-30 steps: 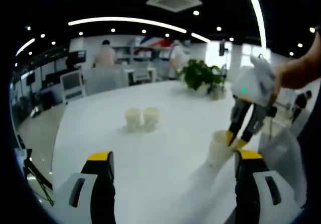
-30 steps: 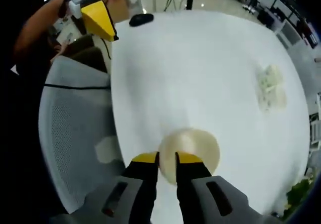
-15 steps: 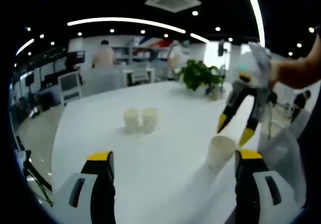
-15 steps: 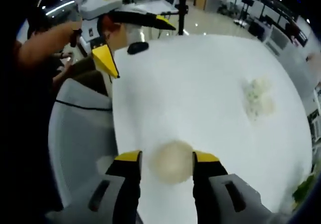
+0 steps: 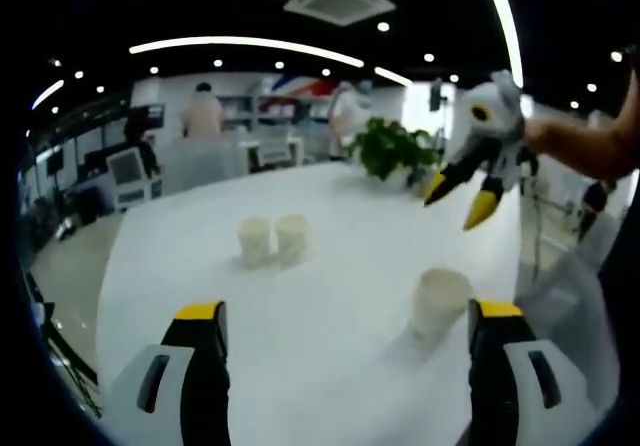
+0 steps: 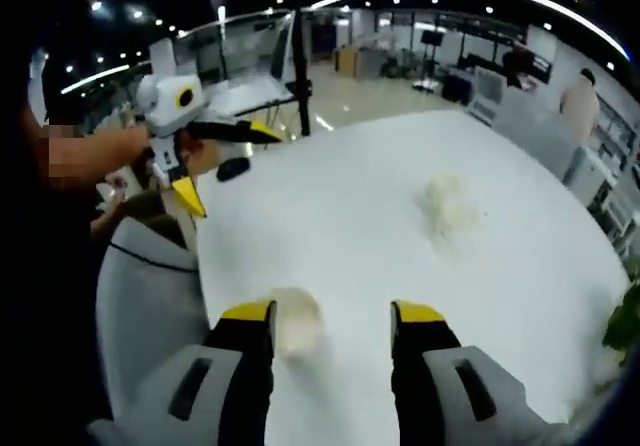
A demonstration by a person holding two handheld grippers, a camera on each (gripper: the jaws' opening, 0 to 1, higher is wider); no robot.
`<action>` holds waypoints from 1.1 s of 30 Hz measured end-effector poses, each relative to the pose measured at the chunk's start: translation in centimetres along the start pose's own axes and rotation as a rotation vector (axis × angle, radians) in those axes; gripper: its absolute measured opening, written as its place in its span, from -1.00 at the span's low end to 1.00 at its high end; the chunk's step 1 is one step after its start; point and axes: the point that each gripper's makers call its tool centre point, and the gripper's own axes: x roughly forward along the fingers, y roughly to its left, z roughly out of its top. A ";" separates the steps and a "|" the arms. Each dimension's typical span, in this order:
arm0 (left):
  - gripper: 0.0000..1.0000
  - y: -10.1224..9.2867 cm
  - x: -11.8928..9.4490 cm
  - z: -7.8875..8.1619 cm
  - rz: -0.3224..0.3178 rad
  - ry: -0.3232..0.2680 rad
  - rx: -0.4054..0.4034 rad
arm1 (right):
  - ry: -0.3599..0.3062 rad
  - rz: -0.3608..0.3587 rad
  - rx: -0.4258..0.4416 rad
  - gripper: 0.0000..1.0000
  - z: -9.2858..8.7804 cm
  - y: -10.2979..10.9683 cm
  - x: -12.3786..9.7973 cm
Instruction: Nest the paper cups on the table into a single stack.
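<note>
Two white paper cups [image 5: 272, 239] stand side by side near the middle of the white table [image 5: 330, 316]; in the right gripper view the pair [image 6: 445, 206] is a pale blur. A third cup [image 5: 438, 302] stands upright near the table's right edge, just ahead of my left gripper's right jaw. My left gripper [image 5: 345, 311] is open with nothing between its jaws. My right gripper [image 5: 462, 198] hangs open in the air above and behind the third cup. In its own view my right gripper [image 6: 332, 314] is open, and the third cup [image 6: 292, 321] sits by its left jaw.
A grey mesh chair [image 6: 145, 311] stands at the table's edge. A potted plant [image 5: 395, 151] sits at the far end of the table. A dark object [image 6: 232, 168] lies on the table near the left gripper [image 6: 200, 156]. People stand by desks in the background.
My right gripper opened, let go of the third cup and lifted up and away from it. The cup stays upright on the table. My left gripper stayed open.
</note>
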 end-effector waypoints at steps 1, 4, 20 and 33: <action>0.99 0.0 0.0 0.0 -0.004 -0.004 -0.009 | -0.026 -0.017 0.008 -0.10 -0.1 -0.5 -0.3; 0.99 0.0 0.0 0.1 -0.004 -0.008 -0.010 | -0.081 -0.048 0.041 0.00 -0.6 -1.7 -1.4; 0.99 0.4 0.0 0.2 0.023 -0.058 0.004 | -0.407 -0.131 0.104 0.53 -1.9 -4.6 -4.4; 0.99 1.5 -0.5 -1.4 0.075 -0.073 -0.011 | -0.474 -0.191 0.069 1.00 -4.3 -4.9 -3.5</action>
